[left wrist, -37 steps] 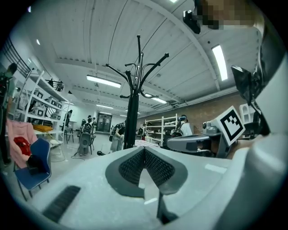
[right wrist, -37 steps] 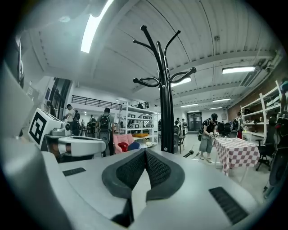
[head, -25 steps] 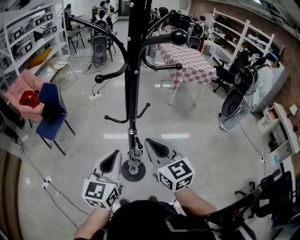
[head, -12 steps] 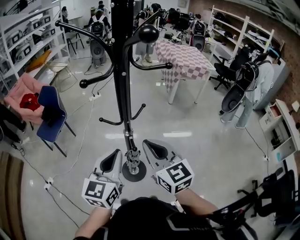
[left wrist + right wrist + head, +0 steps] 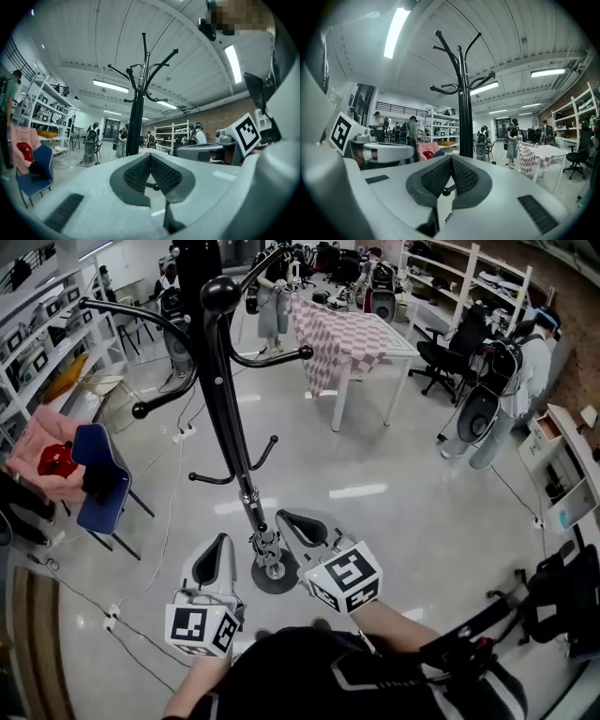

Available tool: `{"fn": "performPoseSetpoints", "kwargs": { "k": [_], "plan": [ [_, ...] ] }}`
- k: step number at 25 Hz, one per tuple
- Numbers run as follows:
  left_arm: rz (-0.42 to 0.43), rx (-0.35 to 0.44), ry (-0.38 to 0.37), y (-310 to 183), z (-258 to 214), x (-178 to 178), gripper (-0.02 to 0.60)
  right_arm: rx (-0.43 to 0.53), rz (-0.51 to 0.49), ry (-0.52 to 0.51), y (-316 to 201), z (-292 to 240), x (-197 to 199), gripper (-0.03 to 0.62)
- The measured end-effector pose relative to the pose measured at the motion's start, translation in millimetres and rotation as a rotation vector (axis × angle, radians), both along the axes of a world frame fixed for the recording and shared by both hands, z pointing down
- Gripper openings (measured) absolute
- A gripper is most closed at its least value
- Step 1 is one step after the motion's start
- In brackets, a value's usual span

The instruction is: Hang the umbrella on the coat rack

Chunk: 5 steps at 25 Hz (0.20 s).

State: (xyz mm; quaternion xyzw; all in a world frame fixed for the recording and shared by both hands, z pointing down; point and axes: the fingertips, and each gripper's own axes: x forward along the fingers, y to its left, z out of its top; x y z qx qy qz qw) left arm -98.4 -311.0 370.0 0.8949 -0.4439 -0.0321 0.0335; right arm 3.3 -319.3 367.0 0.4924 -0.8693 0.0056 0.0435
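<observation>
The coat rack [image 5: 234, 427] stands on the shiny floor [image 5: 403, 521] at 12 o'clock from the person. Its black pole rises toward 11 o'clock in the head view. Its round base [image 5: 274, 579] sits between the two grippers. A small silvery piece [image 5: 266, 545] sits on the pole just above the base. Whether it is the umbrella cannot be told.

The left gripper [image 5: 217, 542] is at 8 o'clock of the base, near it but apart. In its own view the ribbed pads [image 5: 140, 171] meet at their tips with nothing between them. The rack rises at 12 o'clock beyond the tips, its curved arms spread against the ceiling.

The right gripper [image 5: 292, 521] is at 2 o'clock of the base, just beside the pole's foot. In its own view its jaws are also together and empty. The rack stands at 12 o'clock past them.

A table [image 5: 347, 329] with a checked cloth stands well apart at 1 o'clock. A blue chair [image 5: 98, 474] stands at 9 o'clock, with a pink cloth [image 5: 42, 451] just beyond it. White shelves [image 5: 47, 343] line the wall at 10 o'clock.
</observation>
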Motion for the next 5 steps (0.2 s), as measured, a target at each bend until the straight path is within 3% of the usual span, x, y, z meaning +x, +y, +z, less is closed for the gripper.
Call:
{"fn": "performPoseSetpoints", "kwargs": {
  "k": [5],
  "plan": [
    [-0.007, 0.011, -0.002, 1.2, 0.3, 1.9, 0.011, -0.003, -0.023, 0.006, -1.7, -2.5, 0.0, 0.008]
  ]
}}
